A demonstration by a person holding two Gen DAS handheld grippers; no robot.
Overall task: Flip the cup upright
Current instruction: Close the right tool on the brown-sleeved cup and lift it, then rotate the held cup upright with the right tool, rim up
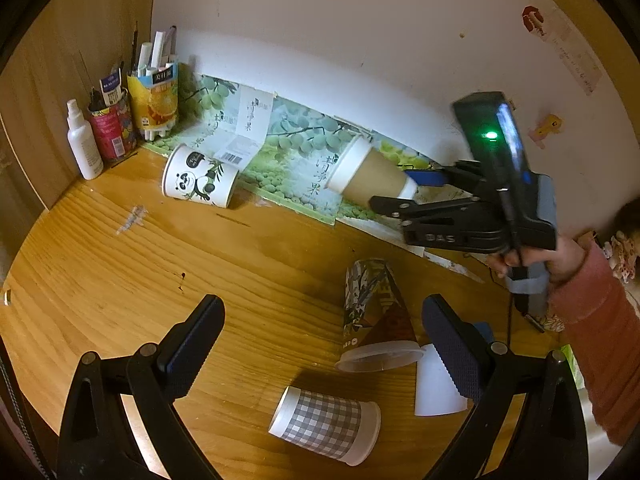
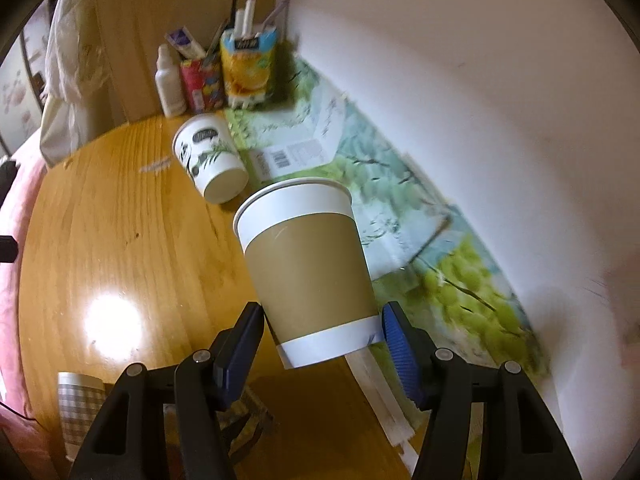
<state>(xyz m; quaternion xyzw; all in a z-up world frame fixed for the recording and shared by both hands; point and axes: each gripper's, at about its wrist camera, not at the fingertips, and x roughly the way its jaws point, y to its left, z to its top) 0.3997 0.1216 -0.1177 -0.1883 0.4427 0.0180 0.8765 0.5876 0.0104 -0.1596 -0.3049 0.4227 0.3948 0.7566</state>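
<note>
Right gripper (image 2: pixel 322 350): it held the brown paper cup (image 2: pixel 308 272) by its base, one blue pad on each side of the white bottom band.
Brown paper cup: it was in the air above the wooden table (image 2: pixel 100 240), tilted, with its rim pointing away from the gripper. In the left wrist view the same cup (image 1: pixel 370 176) was seen on its side, in front of the green fruit poster (image 1: pixel 288 152).
Left gripper (image 1: pixel 320 344): its fingers stood wide apart and held nothing; it hung over the table.
Other cups: a panda cup (image 1: pixel 200 182) lay on its side near the poster. A checked cup (image 1: pixel 326 424) lay on its side near the left gripper. A patterned cup (image 1: pixel 374 316) stood mouth down beside it.
Back corner: a white spray bottle (image 1: pixel 82 144), a red can (image 1: pixel 112 132) and a yellow carton with pens (image 1: pixel 154 100) stood together.
</note>
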